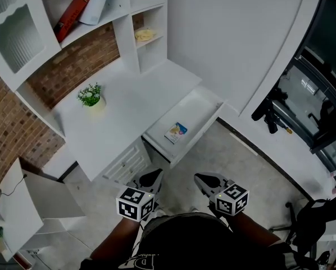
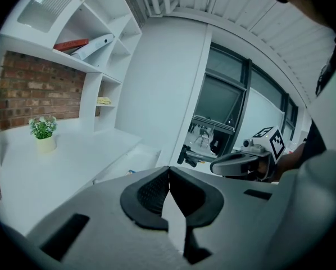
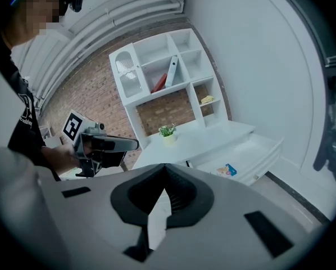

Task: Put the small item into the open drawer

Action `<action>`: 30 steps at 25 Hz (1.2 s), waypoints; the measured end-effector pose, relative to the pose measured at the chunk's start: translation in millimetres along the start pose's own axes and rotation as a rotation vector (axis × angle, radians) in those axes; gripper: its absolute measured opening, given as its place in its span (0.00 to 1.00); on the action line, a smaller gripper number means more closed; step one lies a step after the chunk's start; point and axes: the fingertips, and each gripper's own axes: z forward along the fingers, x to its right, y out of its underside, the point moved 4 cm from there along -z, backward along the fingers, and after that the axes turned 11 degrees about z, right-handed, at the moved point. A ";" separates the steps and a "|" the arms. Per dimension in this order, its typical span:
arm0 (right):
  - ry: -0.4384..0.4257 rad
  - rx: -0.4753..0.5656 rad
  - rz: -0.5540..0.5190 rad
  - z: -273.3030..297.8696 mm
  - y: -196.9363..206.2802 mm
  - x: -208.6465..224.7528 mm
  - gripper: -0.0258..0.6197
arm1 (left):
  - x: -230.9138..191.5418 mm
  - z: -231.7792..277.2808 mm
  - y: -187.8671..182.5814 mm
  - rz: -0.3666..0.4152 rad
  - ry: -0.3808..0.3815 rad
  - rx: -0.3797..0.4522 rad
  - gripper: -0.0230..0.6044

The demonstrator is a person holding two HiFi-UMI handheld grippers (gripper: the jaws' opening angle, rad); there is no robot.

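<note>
Small colourful packet flat inside the white, pulled-out drawer.

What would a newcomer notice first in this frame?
The open drawer juts from the white desk at centre, with a small colourful item lying flat inside it. Both grippers are held low near the person, clear of the desk: the left gripper and right gripper have jaws together with nothing between them. A small potted plant stands on the desktop's left side.

Open floor runs to the drawer at 12 o'clock. A wall closes off 1 o'clock, and a plant stands at 11.
</note>
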 end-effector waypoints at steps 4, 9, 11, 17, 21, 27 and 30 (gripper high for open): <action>0.006 -0.012 0.012 -7.5 5.7 4.6 0.05 | 14.0 1.6 5.4 0.006 -0.006 -0.025 0.07; 0.006 -0.012 0.034 -15.8 14.3 9.8 0.05 | 29.3 3.9 11.1 -0.001 0.004 -0.042 0.07; 0.006 -0.013 0.044 -17.5 17.6 10.3 0.05 | 32.7 3.8 11.9 -0.001 0.007 -0.047 0.07; 0.004 -0.016 0.049 -23.0 24.6 9.8 0.05 | 40.7 3.5 15.0 0.003 0.008 -0.054 0.07; 0.009 -0.022 0.050 -26.4 28.2 9.4 0.05 | 45.4 2.2 16.2 0.005 0.013 -0.054 0.07; 0.008 -0.020 0.048 -28.4 28.8 9.3 0.05 | 47.7 1.0 16.0 0.012 0.013 -0.052 0.07; 0.010 -0.018 0.047 -28.5 28.4 8.9 0.05 | 47.1 0.7 14.8 0.013 0.014 -0.049 0.07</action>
